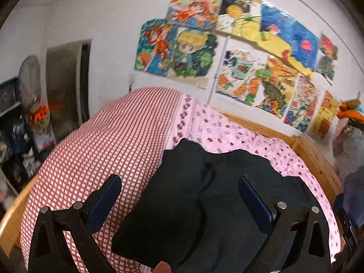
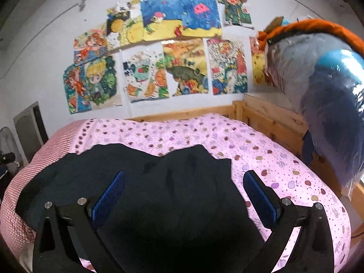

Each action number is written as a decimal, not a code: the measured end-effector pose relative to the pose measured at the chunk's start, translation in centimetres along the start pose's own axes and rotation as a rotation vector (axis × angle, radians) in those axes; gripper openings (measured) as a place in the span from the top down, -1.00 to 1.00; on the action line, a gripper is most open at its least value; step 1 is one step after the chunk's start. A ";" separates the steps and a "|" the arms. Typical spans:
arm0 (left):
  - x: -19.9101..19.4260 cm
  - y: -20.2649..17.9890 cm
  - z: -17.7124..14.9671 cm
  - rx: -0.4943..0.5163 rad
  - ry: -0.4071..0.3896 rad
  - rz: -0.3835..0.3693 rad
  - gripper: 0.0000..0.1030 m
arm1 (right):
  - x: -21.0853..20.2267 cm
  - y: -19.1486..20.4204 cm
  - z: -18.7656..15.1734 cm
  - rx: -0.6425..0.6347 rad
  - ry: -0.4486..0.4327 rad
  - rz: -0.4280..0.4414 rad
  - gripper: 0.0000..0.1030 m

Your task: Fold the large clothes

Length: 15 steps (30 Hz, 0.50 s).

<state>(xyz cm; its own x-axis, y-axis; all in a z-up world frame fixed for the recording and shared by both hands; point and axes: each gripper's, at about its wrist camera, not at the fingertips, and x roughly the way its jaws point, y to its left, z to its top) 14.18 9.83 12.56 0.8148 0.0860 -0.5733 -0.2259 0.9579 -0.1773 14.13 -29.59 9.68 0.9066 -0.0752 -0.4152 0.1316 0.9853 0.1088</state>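
Presently: black garment (image 2: 159,182), lying loose and rumpled on pink dotted bedspread (image 2: 261,150). Left gripper (image 1: 179,188) jaws wide apart, empty. Right gripper (image 2: 184,182) jaws wide apart, empty.

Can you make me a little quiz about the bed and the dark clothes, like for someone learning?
1. True or false: the left tool grips the dark garment.
2. What covers the wall above the bed? A) posters B) a mirror C) shelves
3. Fill in: the garment lies on a ____ spotted sheet.

Key: 1. False, both the left and the right tool are open and hold nothing. 2. A, posters. 3. Pink.
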 end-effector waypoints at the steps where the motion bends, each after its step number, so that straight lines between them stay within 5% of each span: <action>1: -0.5 -0.3 -0.1 0.015 -0.012 -0.009 -1.00 | -0.4 0.5 0.1 -0.008 -0.004 0.003 -0.97; 9: -5.3 -2.5 -1.4 0.175 -0.112 -0.079 -1.00 | -4.3 3.8 -0.1 -0.064 -0.051 -0.035 -0.97; 15: -7.8 -1.7 -2.1 0.153 -0.149 -0.110 -1.00 | -7.1 5.1 0.2 -0.077 -0.107 -0.051 -0.97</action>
<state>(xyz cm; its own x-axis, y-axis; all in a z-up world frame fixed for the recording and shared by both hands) 7.07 6.92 15.62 0.9025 0.0075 -0.4307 -0.0573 0.9931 -0.1027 8.46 -24.07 13.33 0.9376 -0.1378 -0.3193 0.1517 0.9883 0.0189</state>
